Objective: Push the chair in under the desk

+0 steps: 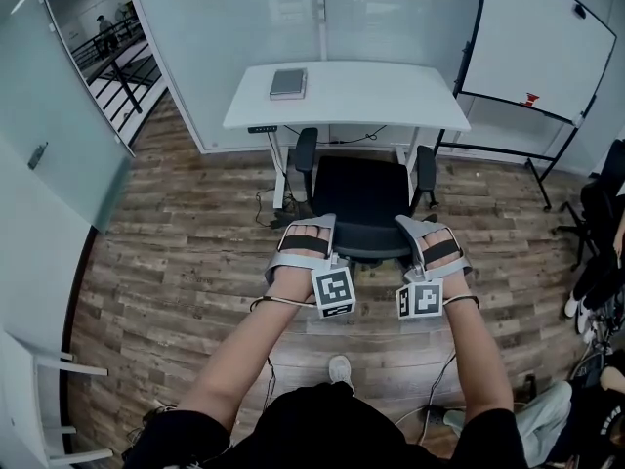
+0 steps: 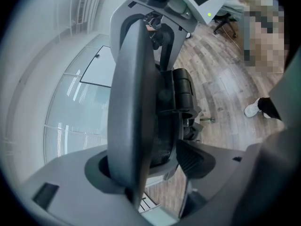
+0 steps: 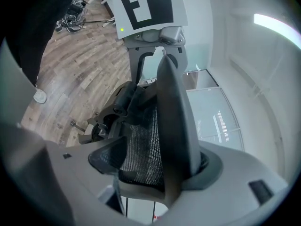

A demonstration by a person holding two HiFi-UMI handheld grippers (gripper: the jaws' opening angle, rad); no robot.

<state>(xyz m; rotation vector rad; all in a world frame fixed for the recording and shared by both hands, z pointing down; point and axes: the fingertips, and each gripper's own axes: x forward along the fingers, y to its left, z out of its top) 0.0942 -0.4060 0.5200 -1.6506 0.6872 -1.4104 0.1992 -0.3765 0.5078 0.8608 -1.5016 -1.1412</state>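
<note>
Black chair (image 1: 363, 198) at centre of the head view: padded seat, two black armrests, mesh backrest with a smooth dark rim. Turned toward the white desk (image 1: 391, 94) in the upper middle, armrest tips close to its front edge, most of the seat out over the wood floor (image 1: 176, 252). Clamped on the backrest's top rim, left of centre: left gripper (image 1: 305, 225). Right of centre, clamped the same way: right gripper (image 1: 418, 225). Rim and mesh pinched between the jaws in both gripper views. Grey book (image 1: 288, 83) on the desk's left part.
</note>
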